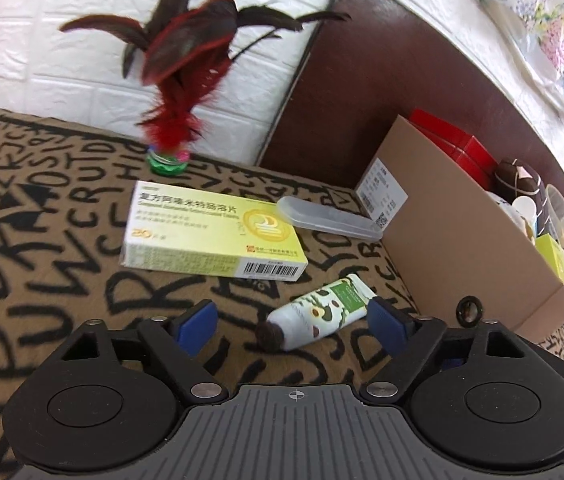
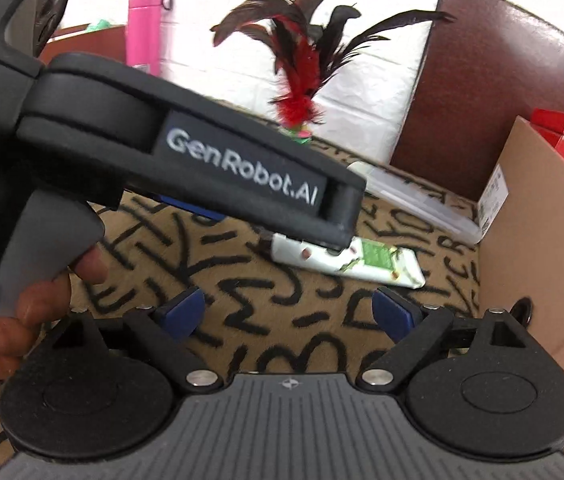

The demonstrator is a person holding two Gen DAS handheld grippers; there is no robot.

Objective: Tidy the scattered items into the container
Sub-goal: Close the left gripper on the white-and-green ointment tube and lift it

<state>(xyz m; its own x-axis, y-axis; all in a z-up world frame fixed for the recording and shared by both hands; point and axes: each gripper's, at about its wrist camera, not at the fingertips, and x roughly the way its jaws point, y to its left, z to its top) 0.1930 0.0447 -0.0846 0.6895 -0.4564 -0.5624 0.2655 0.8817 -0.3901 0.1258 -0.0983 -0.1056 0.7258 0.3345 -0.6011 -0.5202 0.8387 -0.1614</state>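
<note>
My left gripper (image 1: pixel 292 328) is open, its blue pads either side of a white and green avocado-print tube (image 1: pixel 318 314) with a dark cap, lying on the letter-patterned cloth. Behind it lie a yellow medicine box (image 1: pixel 214 232), a clear plastic case (image 1: pixel 328 218) and a red feather shuttlecock (image 1: pixel 178 92). The cardboard box (image 1: pixel 462 232) stands at the right and holds several items. My right gripper (image 2: pixel 288 314) is open and empty, just behind the tube (image 2: pixel 362 264). The left gripper's body (image 2: pixel 186 148) crosses the right wrist view above the tube.
A dark brown chair back (image 1: pixel 382 80) stands behind the cardboard box (image 2: pixel 542 248). A white brick-pattern wall (image 1: pixel 42 48) runs along the back. A pink bottle (image 2: pixel 146 28) stands at the far left. Red boxes (image 1: pixel 454 140) sit in the container.
</note>
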